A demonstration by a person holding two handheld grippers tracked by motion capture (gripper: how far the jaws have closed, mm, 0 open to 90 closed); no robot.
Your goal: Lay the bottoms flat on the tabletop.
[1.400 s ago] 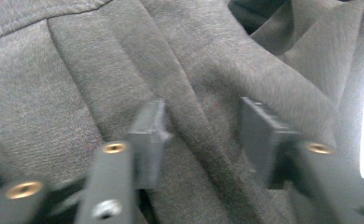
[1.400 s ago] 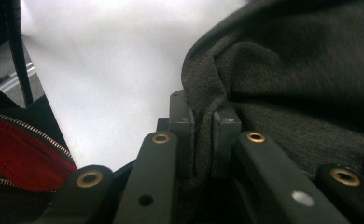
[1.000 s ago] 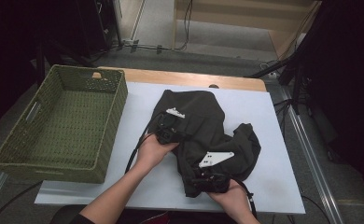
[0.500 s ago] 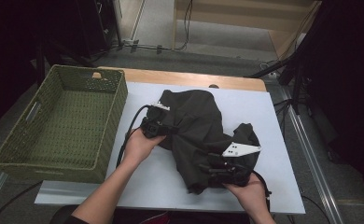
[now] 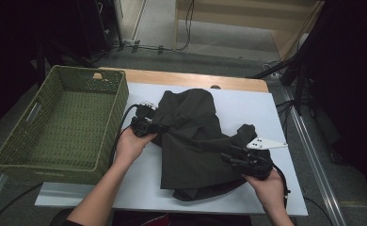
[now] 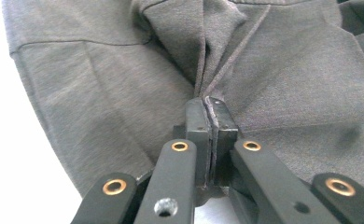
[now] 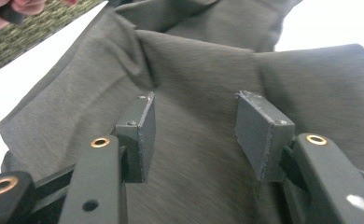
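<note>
Basket (image 5: pixel 59 127), green woven, at the table's left, nothing visible inside but a small tan bit at its far rim. Dark grey garment (image 5: pixel 195 141) lies crumpled mid-table on the white board (image 5: pixel 139 197), just right of the basket.

Versus a second ago: left gripper (image 5: pixel 146 123) has shifted toward the basket, dragging the garment's left edge with it; right gripper (image 5: pixel 240 160) has moved right and slightly up, and the cloth is spread wider.

Left hand (image 5: pixel 132 143) reaches in from the bottom, jaws pinched tight on a fold of the garment (image 6: pixel 208 105), cloth fanning out from the pinch. Right hand (image 5: pixel 266 183) sits at the garment's lower right; jaws half apart over the fabric (image 7: pixel 194 135), just been closing a little, pads (image 7: pixel 140 140) not pressing on cloth.
</note>
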